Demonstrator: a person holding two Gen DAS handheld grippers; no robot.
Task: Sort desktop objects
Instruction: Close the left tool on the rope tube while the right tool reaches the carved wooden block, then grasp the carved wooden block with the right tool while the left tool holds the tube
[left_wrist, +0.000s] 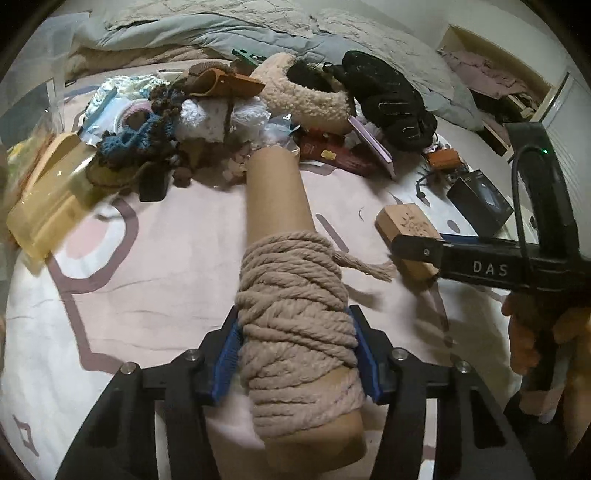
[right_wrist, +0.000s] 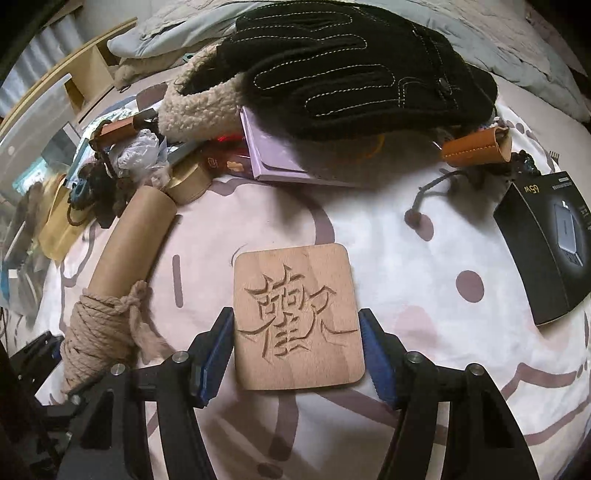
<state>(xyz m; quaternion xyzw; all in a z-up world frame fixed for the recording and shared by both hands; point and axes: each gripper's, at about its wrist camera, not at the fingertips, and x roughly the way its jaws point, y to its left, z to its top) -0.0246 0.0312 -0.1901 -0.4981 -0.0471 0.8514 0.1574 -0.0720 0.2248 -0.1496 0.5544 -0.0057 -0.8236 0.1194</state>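
My left gripper (left_wrist: 295, 350) is shut on a cardboard tube wound with beige rope (left_wrist: 291, 317); its blue pads press the rope on both sides. The tube also shows at the left of the right wrist view (right_wrist: 110, 280). My right gripper (right_wrist: 297, 350) is shut on a square wooden block carved with a Chinese character (right_wrist: 297, 317), held flat over the bed sheet. In the left wrist view the block (left_wrist: 406, 229) sits in the right gripper's fingers (left_wrist: 417, 251) at the right.
A cluttered pile lies at the far side: black gloves (right_wrist: 343, 70), a fleece slipper (left_wrist: 306, 96), a purple notebook (right_wrist: 273, 158), knitted items (left_wrist: 140, 140), a yellow box (left_wrist: 48, 199). A black carton (right_wrist: 550, 243) lies right. A grey quilt (left_wrist: 221, 33) is behind.
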